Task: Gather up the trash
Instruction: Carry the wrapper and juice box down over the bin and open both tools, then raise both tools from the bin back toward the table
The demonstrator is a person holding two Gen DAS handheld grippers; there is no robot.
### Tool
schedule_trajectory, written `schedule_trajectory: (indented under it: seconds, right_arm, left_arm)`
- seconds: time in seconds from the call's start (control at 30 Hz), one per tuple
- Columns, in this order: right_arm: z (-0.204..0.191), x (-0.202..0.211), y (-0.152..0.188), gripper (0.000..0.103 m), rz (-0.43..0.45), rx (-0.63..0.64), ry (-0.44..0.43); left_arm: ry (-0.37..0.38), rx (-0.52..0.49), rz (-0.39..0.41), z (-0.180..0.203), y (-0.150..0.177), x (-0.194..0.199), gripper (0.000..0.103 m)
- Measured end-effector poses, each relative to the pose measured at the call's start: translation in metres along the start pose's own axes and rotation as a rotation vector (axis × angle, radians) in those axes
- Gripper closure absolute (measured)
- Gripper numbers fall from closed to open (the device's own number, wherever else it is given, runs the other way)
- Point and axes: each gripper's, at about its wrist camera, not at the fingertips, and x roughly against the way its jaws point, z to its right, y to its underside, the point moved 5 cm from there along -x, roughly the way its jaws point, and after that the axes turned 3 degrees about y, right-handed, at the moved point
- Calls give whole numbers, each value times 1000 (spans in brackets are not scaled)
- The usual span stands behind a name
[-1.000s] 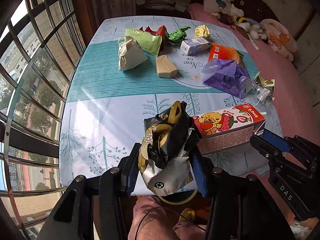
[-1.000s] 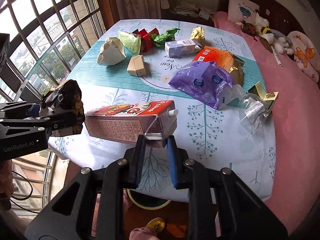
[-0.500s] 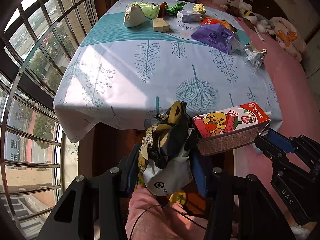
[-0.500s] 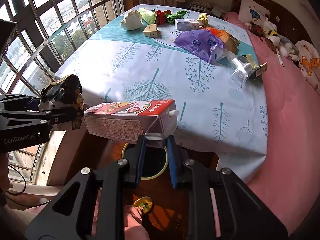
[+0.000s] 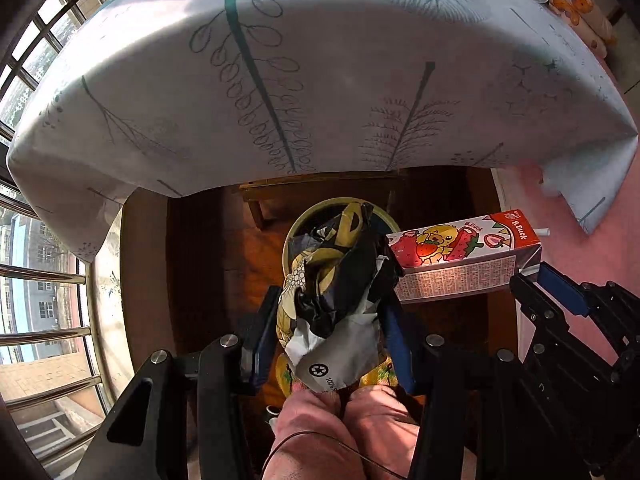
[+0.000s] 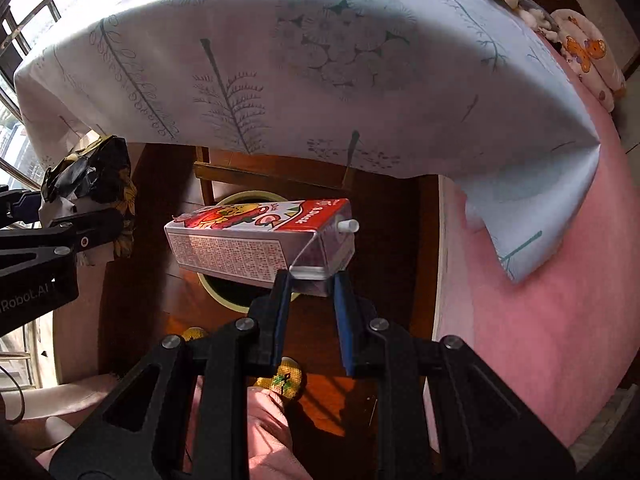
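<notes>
The left gripper (image 5: pixel 332 320) clamps a crumpled black-and-yellow wrapper (image 5: pixel 336 280). Beyond its fingertips sits a round bin (image 5: pixel 294 232). A strawberry carton (image 5: pixel 460 256) hangs just right.

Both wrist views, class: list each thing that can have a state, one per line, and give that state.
Left gripper: jaws shut on the crumpled black-and-yellow foil wrapper.
Right gripper: jaws shut on the red strawberry drink carton, held on its side.
White straw spout: sticking out of the carton's top end.
Round yellow-rimmed bin: open, on the floor under both items.
</notes>
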Motion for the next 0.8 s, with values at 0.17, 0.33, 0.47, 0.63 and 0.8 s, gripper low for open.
schedule_trajectory:
  seconds: [0.17, 0.33, 0.47, 0.63, 0.8]
  right_arm:
    - [-9, -85, 17, 84, -71, -74, 65]
    - [-32, -171, 32, 84, -147, -88, 77]
    - [-49, -228, 48, 84, -195, -89, 73]
    - [-64, -276, 61, 83, -239, -149, -45]
    - [-75, -291, 62, 47, -240, -186, -138]
  left_arm:
    - [11, -41, -39, 3, 3, -93, 54]
    - [20, -65, -63, -1, 2, -172, 53]
    - [14, -89, -69, -11, 3, -224, 47]
    - [30, -140, -105, -23, 5, -265, 13]
    - [44, -153, -84, -38, 9, -274, 2]
